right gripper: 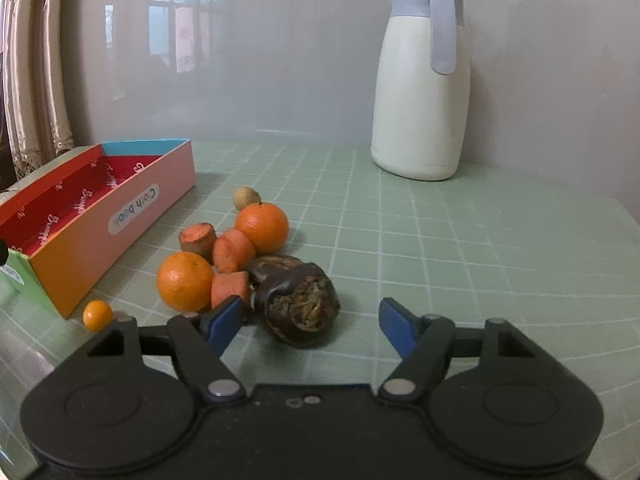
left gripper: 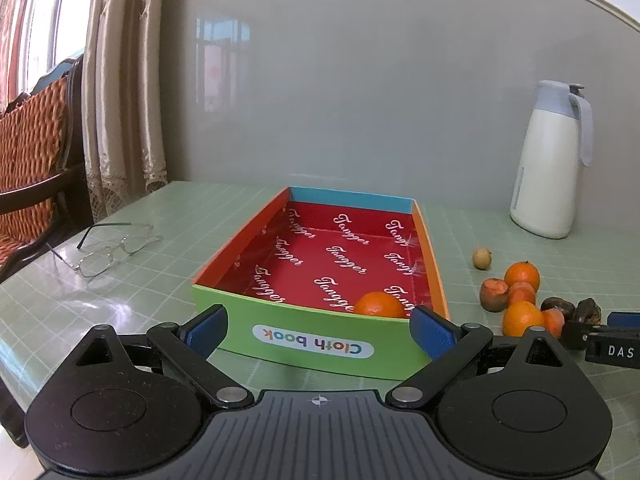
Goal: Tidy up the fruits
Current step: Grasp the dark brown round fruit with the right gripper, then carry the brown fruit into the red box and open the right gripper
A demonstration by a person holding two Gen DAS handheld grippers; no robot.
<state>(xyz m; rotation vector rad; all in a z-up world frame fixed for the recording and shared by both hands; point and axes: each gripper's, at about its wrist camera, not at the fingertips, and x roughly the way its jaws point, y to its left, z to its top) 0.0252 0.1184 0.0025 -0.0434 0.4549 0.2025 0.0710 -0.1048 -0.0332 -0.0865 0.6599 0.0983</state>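
Note:
A coloured cardboard box [left gripper: 312,344] with a red printed inside stands on the green table; one orange [left gripper: 379,305] lies in its near right corner. My left gripper [left gripper: 320,330] is open and empty, its jaws spread before the box's green front wall. To the box's right lies a fruit pile: two oranges [right gripper: 185,281] [right gripper: 262,227], carrot chunks [right gripper: 230,289], a dark shrivelled fruit [right gripper: 298,302], a small tan fruit [right gripper: 246,197] and a tiny orange [right gripper: 97,314]. My right gripper [right gripper: 312,322] is open, the dark fruit between its jaws, untouched. The box also shows in the right wrist view [right gripper: 92,236].
A white thermos jug with a blue lid [right gripper: 422,92] stands at the back right by the wall. Wire-framed glasses [left gripper: 106,250] lie left of the box. A chair with a patterned cushion [left gripper: 32,164] and curtains stand beyond the table's left edge.

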